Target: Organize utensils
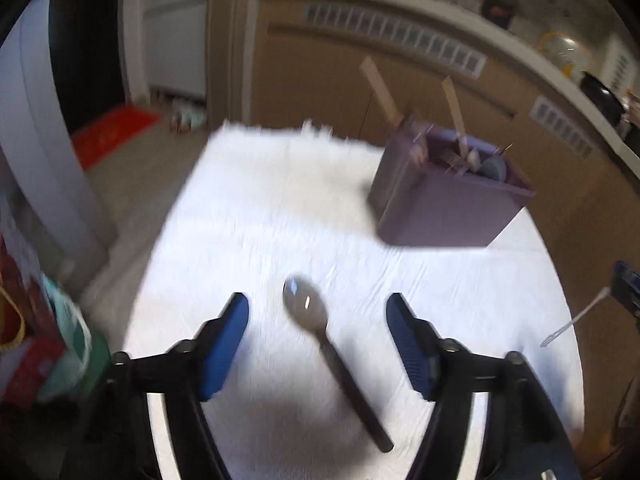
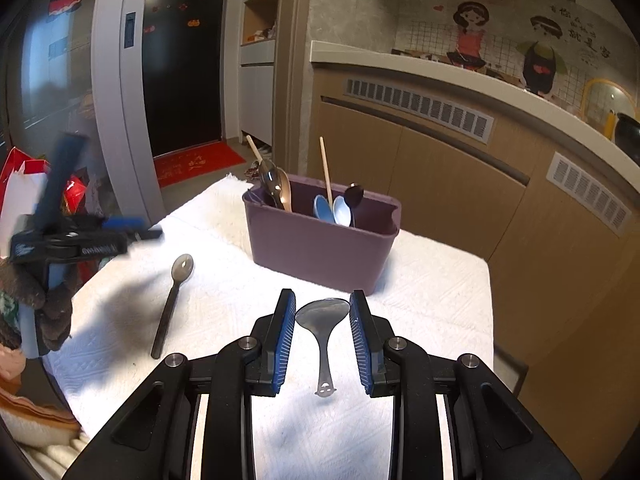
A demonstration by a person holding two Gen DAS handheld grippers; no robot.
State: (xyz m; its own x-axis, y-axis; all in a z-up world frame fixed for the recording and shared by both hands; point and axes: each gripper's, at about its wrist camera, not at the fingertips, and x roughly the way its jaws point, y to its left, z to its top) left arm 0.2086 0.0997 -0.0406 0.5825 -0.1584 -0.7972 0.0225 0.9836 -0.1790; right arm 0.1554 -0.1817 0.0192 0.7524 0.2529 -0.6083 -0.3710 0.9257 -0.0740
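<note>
Tongs of the right hand (image 2: 322,336) are seen at the bottom centre of the right wrist view, closed on the bowl of a flat steel ladle spoon (image 2: 323,322). The bowl is pinched between the two blue pads (image 2: 285,338), and the handle hangs back toward the camera, clear of the worktop (image 2: 440,280). The worktop is covered by a white towel.

Tongs of the left hand (image 1: 318,336) are shown at the bottom of the left wrist view, standing wide open with nothing gripped. A dark-handled spoon (image 1: 320,332) lies on the towel below the gap between the blue pads (image 1: 226,340), untouched by either pad. Its bowl points up the frame and its handle runs toward the lower right. In the right wrist view the same spoon is seen at left centre, lying flat on the towel, with the left tongs blurred at the left edge above it.

A purple bin (image 2: 320,236) stands on the towel beyond both spoons, at the centre of the right wrist view and the upper right of the left wrist view. Several utensils are held upright in it: two wooden handles, a steel spoon and a copper-coloured one at its left end, and two pale blue spoons and a dark spoon near the middle.

Brown cabinets (image 2: 460,168) with vent grilles are seen behind the worktop, and a red mat (image 2: 196,164) lies on the floor by a dark door at upper left.
</note>
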